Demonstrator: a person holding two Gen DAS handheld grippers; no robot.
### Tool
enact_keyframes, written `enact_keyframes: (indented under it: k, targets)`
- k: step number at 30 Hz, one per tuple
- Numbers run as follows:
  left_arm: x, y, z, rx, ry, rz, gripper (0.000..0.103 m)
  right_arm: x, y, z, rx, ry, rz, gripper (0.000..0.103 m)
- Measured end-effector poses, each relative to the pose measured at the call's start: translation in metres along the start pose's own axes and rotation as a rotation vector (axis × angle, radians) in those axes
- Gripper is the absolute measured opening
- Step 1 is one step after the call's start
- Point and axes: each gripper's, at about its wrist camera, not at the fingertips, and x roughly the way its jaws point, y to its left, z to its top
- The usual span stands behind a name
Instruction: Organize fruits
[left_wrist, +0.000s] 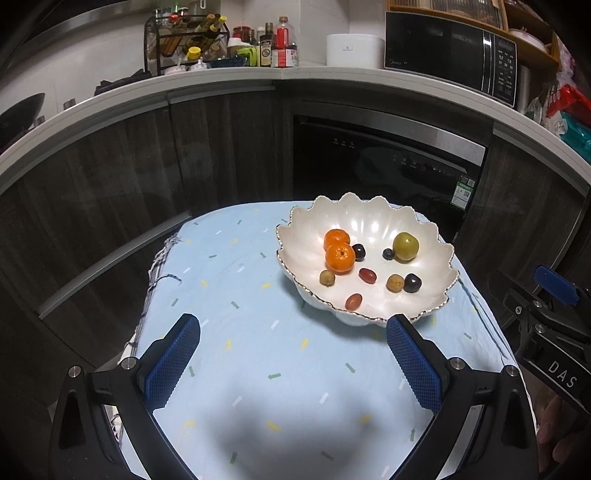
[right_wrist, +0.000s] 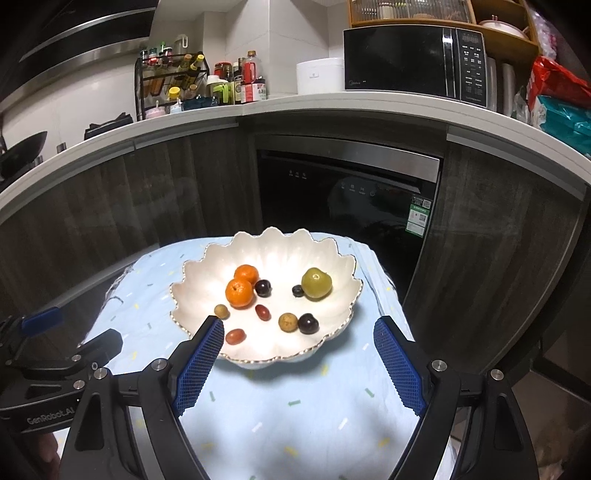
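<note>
Pearl-white scalloped ceramic bowl (right_wrist: 207, 291) with a gilt rim, centre frame on a pale blue patterned tablecloth (right_wrist: 295, 402), holding ten fruits. Contents: two orange mandarins (right_wrist: 239, 292), one yellow-green round fruit (right_wrist: 316, 283), two dark plums (right_wrist: 308, 323), one blueberry (right_wrist: 297, 291), two red oblong tomatoes (right_wrist: 263, 312), two tan longans (right_wrist: 287, 321). Left gripper (left_wrist: 293, 326) and right gripper (right_wrist: 298, 330), lower frame: both spread wide, empty.
</note>
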Motion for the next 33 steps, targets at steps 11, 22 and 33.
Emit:
enact_keyframes:
  k: [11,22,33]
  targets:
    - [-0.026,0.002,-0.031,-0.008,-0.006,0.012,0.103,-0.030,0.002,-0.023,-0.002,-0.011,0.020,0.084]
    - [-0.049,0.004,-0.056,-0.012,-0.029,0.025,0.103,-0.052,-0.004,-0.046,0.038,-0.012,0.025,0.084]
    - [-0.059,0.014,-0.070,-0.043,-0.045,0.066,0.103,-0.056,0.000,-0.056,0.023,-0.006,0.027,0.084]
